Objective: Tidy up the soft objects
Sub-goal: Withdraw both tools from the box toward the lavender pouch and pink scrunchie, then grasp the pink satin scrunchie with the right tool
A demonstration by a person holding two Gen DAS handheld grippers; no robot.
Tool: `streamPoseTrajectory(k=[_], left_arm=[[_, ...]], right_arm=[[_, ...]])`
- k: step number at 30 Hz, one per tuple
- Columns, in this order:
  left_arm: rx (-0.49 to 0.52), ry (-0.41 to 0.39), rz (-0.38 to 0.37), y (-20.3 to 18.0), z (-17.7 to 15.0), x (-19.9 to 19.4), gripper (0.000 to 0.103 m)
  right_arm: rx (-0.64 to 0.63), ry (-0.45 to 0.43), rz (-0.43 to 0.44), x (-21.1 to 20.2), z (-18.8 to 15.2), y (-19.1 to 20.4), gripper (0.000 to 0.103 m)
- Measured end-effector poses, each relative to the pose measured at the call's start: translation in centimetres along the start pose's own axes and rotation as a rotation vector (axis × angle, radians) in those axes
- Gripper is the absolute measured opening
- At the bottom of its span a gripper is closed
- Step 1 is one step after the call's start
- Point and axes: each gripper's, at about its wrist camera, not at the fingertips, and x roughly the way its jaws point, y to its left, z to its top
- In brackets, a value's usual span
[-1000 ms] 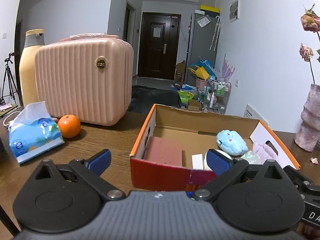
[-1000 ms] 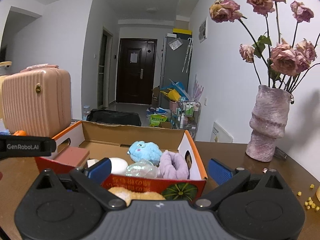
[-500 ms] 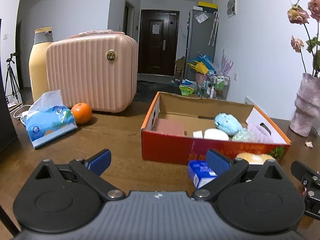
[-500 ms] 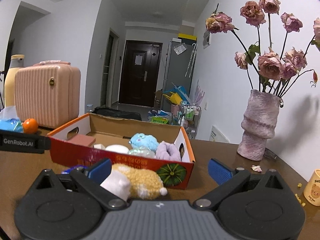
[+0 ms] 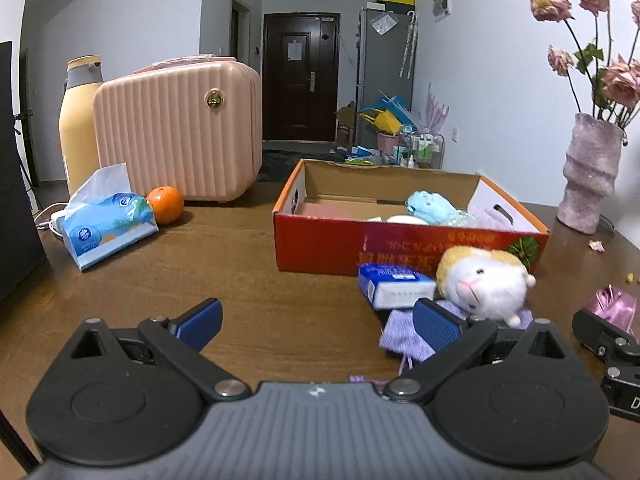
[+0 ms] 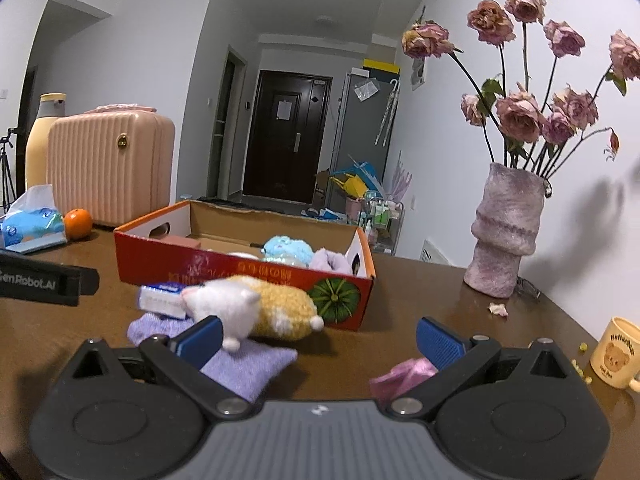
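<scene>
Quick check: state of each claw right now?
Left claw: open, holding nothing.
Right claw: open, holding nothing.

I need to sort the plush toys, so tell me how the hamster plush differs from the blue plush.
Colour: the hamster plush is white-faced with an orange-yellow back; the blue plush is pale blue all over.
Place: the hamster plush lies on the table in front of the cardboard box, partly on a purple knit cloth; the blue plush sits inside the box.
Size: the hamster plush looks larger, though it is also nearer.
Both are soft, fuzzy toys, and neither is gripped.
</scene>
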Motion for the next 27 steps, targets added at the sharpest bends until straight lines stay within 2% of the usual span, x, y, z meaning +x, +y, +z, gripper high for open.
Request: streamPoseTrajectory(k=[18, 27], left_arm=[[0.007, 0.027, -0.018, -0.7, -0.8, -0.3, 0.103], [0.022, 0.056, -0.035, -2.2, -1.0, 0.6, 0.103]], right_arm=[[0.022, 0.025, 0.0, -0.2, -0.9, -1.0, 0.103], [0.027, 0.061, -0.012, 0.9, -1.5, -3.1, 0.103]])
